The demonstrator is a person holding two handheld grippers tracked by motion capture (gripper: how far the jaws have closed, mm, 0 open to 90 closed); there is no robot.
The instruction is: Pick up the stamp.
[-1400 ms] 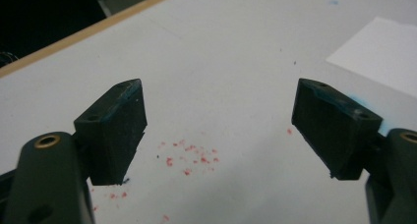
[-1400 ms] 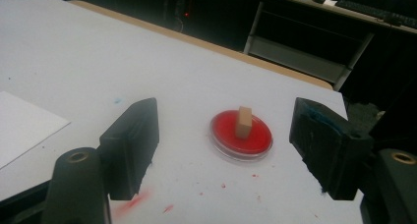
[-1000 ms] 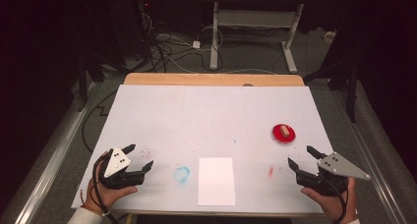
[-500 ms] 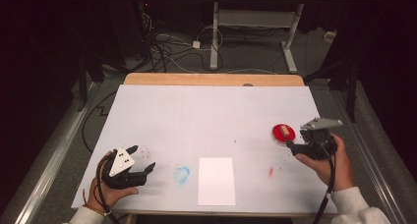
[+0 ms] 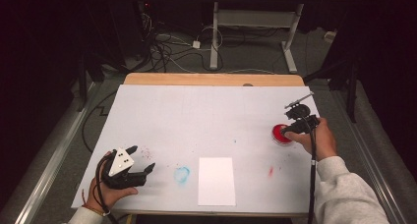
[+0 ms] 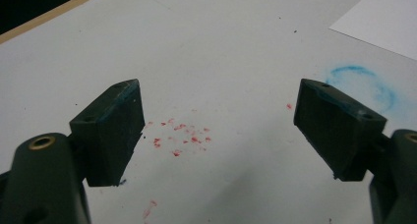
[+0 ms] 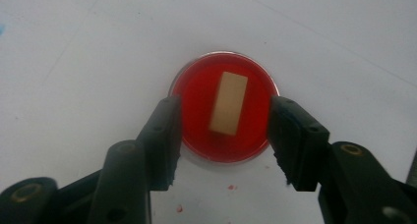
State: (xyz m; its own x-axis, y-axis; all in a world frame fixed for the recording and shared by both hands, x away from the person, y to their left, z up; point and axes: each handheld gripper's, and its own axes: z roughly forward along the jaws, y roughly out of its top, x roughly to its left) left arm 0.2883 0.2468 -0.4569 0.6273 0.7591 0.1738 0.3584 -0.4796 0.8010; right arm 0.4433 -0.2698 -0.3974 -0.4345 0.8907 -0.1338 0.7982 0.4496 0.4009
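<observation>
Right gripper [image 7: 222,135] was seen spread over the red dish [image 7: 225,113], tan block [image 7: 228,102] inside, detail lost in high view. Left gripper [image 6: 219,130] was held apart above red specks [image 6: 179,135] on the worktop [image 5: 196,116].

table cover [image 5: 196,116] matt white | dish [image 7: 226,113] glossy red | block [image 7: 228,102] pale wood

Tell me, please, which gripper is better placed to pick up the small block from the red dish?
The right gripper: its open jaws already straddle the red dish with the tan block between them. The left gripper rests open at the table's opposite near corner.
</observation>
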